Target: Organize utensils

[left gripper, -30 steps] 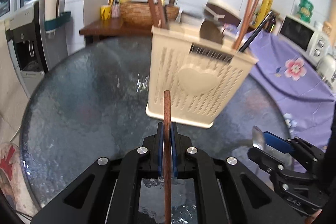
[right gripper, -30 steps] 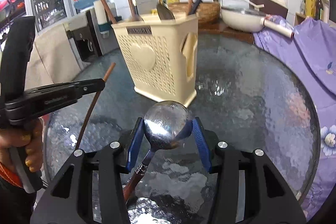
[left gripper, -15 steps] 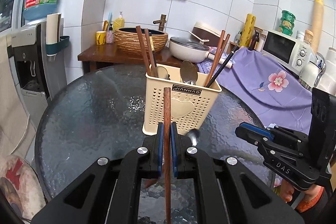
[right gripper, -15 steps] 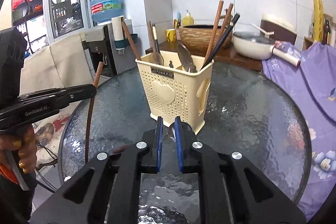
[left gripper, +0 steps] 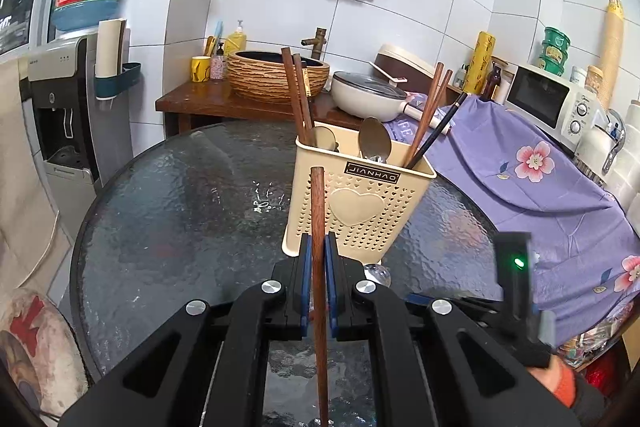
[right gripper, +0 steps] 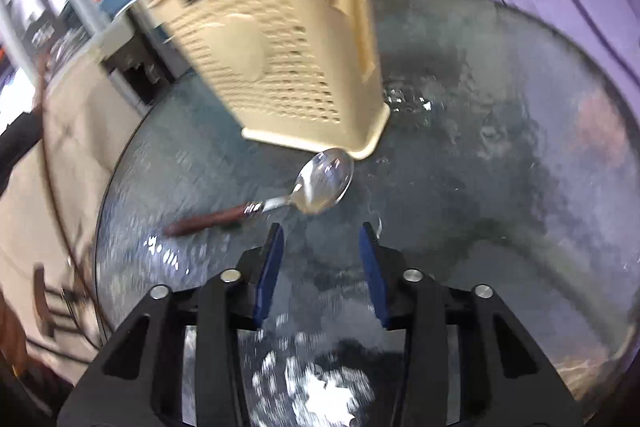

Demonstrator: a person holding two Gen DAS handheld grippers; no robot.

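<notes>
My left gripper [left gripper: 317, 247] is shut on a brown wooden chopstick [left gripper: 318, 211] that points up toward the cream utensil holder [left gripper: 360, 203]. The holder stands on the glass table [left gripper: 180, 211] with several chopsticks and spoons in it. My right gripper [right gripper: 323, 239] is open and empty, just above the table. A metal spoon with a brown handle [right gripper: 316, 183] lies on the glass right ahead of its fingertips, bowl next to the holder's base [right gripper: 320, 143]. The spoon's bowl peeks out in the left wrist view [left gripper: 378, 273]. The right wrist view is blurred.
A purple flowered cloth [left gripper: 520, 163] covers the surface to the right, with a microwave [left gripper: 556, 103] on it. A water dispenser [left gripper: 64, 115] stands to the left. A wooden side table [left gripper: 224, 99] with a woven basin and a white pan is behind the table.
The right gripper has opened and the spoon it held now lies on the glass by the holder. The left gripper still holds the chopstick and has pulled back and levelled.
</notes>
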